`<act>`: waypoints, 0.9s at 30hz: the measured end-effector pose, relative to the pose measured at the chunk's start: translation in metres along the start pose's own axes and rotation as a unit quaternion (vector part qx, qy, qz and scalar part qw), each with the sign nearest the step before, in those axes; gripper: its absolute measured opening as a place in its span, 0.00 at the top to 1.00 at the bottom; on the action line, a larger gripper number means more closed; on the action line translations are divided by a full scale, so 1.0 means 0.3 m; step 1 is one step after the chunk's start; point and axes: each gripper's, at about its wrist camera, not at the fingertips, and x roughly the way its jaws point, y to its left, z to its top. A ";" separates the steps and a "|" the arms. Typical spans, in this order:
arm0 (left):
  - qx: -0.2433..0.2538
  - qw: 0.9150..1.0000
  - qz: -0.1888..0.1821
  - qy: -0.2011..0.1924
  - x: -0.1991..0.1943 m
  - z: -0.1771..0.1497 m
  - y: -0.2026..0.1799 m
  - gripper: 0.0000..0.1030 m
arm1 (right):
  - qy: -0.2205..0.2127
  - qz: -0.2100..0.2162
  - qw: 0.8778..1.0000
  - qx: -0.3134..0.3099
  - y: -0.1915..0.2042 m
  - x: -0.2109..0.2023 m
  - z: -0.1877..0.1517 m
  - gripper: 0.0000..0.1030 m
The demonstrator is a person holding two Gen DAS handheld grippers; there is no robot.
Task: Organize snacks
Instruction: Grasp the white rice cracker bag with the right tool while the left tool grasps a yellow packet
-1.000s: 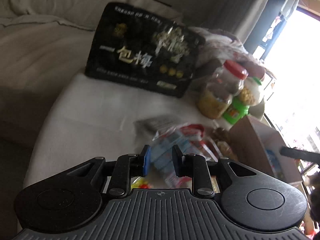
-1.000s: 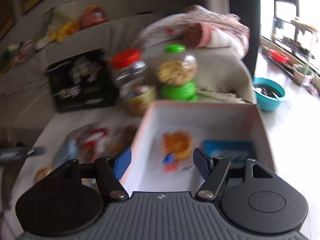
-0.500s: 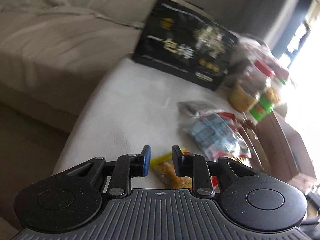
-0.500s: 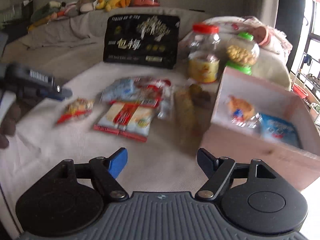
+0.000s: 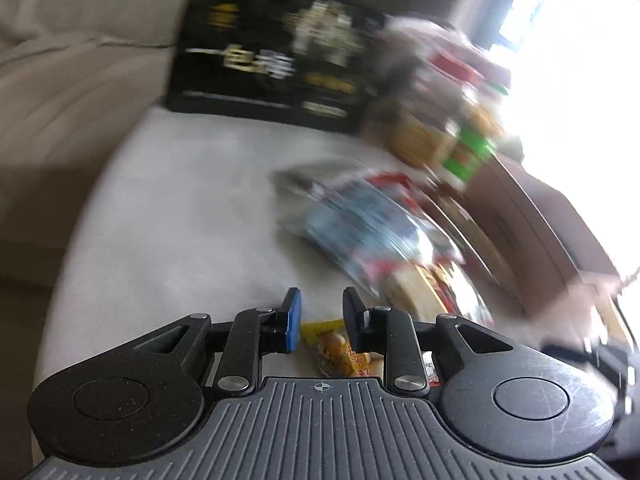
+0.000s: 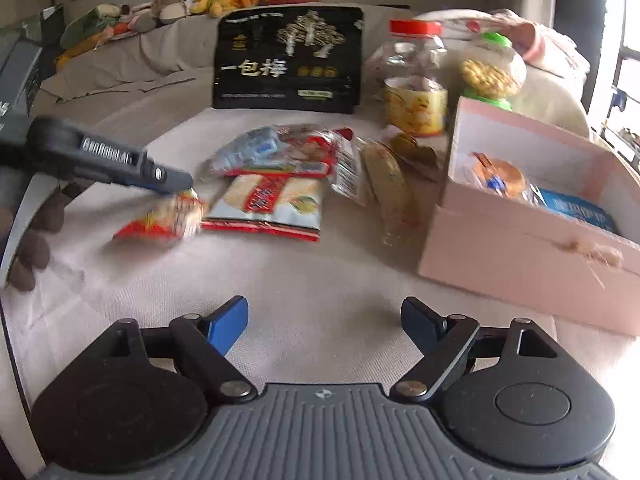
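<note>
My left gripper (image 5: 319,316) hangs over a small red and yellow snack packet (image 5: 340,350) on the white cloth, jaws narrowly apart with nothing between the pads. In the right wrist view the left gripper (image 6: 176,180) has its tip at the top edge of that packet (image 6: 160,220). My right gripper (image 6: 324,320) is wide open and empty, low over bare cloth in front. A pink box (image 6: 516,232) at the right holds a bun packet (image 6: 500,178) and a blue packet (image 6: 576,212). Several snack packets (image 6: 276,196) lie mid-table.
A big black bag (image 6: 288,60) stands at the back. Beside it are a red-lidded jar (image 6: 416,80) and a green-lidded jar (image 6: 492,68). A grey sofa (image 6: 132,60) with soft toys runs behind. The left wrist view is motion-blurred.
My left gripper has come down toward the small red and yellow packet. My right gripper has pulled back from the pink box to the front of the table and stays open.
</note>
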 end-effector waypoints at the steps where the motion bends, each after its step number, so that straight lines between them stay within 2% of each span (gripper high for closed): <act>1: 0.010 1.000 -0.001 0.001 -0.012 -0.012 -0.008 0.74 | -0.005 0.003 1.000 -0.002 0.009 0.000 0.018 0.18; 4: 0.005 1.000 0.021 -0.008 -0.063 -0.043 0.000 0.74 | -0.021 0.012 1.000 0.013 0.031 0.019 0.096 0.18; 7: -0.027 0.999 0.036 -0.027 -0.130 -0.057 0.041 0.74 | -0.007 0.027 0.999 0.046 0.043 0.104 0.184 0.18; 10: -0.064 0.997 0.017 -0.031 -0.185 -0.072 0.082 0.74 | 0.039 0.021 0.997 0.068 0.062 0.222 0.236 0.18; 12: -0.086 0.996 -0.006 -0.019 -0.204 -0.085 0.101 0.74 | 0.038 0.018 0.996 0.073 0.071 0.252 0.242 0.16; 13: -0.096 0.995 -0.015 -0.013 -0.207 -0.089 0.109 0.74 | 0.039 0.016 0.997 0.067 0.079 0.252 0.243 0.20; 14: -0.104 0.994 -0.022 -0.009 -0.208 -0.097 0.115 0.74 | 0.038 0.018 0.997 0.061 0.085 0.244 0.239 0.28; 16: -0.117 0.993 -0.035 -0.003 -0.204 -0.114 0.118 0.74 | 0.038 0.020 0.998 0.047 0.090 0.217 0.220 0.30; 22: -0.136 0.989 -0.057 0.006 -0.128 -0.110 0.086 0.74 | 0.036 0.030 0.999 0.022 0.040 0.056 0.080 0.31; 27: -0.104 0.993 -0.061 0.007 -0.050 -0.058 0.009 0.74 | 0.027 0.008 0.999 0.033 -0.059 -0.094 -0.051 0.31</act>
